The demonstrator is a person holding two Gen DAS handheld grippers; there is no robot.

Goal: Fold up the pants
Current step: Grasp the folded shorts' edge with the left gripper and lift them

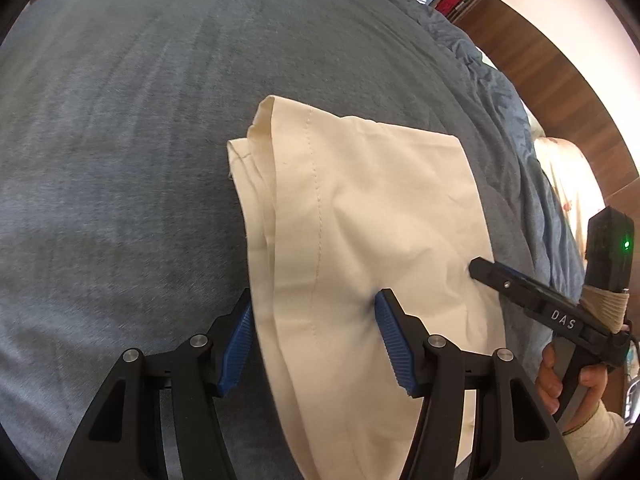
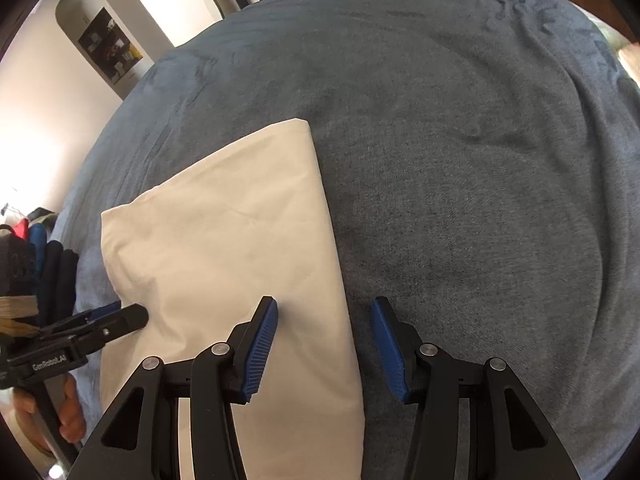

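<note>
Cream pants (image 1: 368,240) lie folded in a flat stack on a grey-blue bedspread (image 1: 140,140). My left gripper (image 1: 316,344) is open, its jaws astride the stack's left layered edge, right fingertip pressed on the cloth. In the right wrist view the pants (image 2: 224,248) lie at lower left. My right gripper (image 2: 324,344) is open, astride the stack's right folded edge. The right gripper also shows in the left wrist view (image 1: 480,270), touching the pants' right side. The left gripper shows in the right wrist view (image 2: 136,318) at the stack's left edge.
The bedspread (image 2: 460,160) covers the whole bed and is wrinkled at its far right side. A wooden headboard (image 1: 560,72) and a pale pillow (image 1: 568,184) lie to the right. Hanging clothes (image 2: 48,264) and a wall niche (image 2: 104,40) stand beyond the bed's left edge.
</note>
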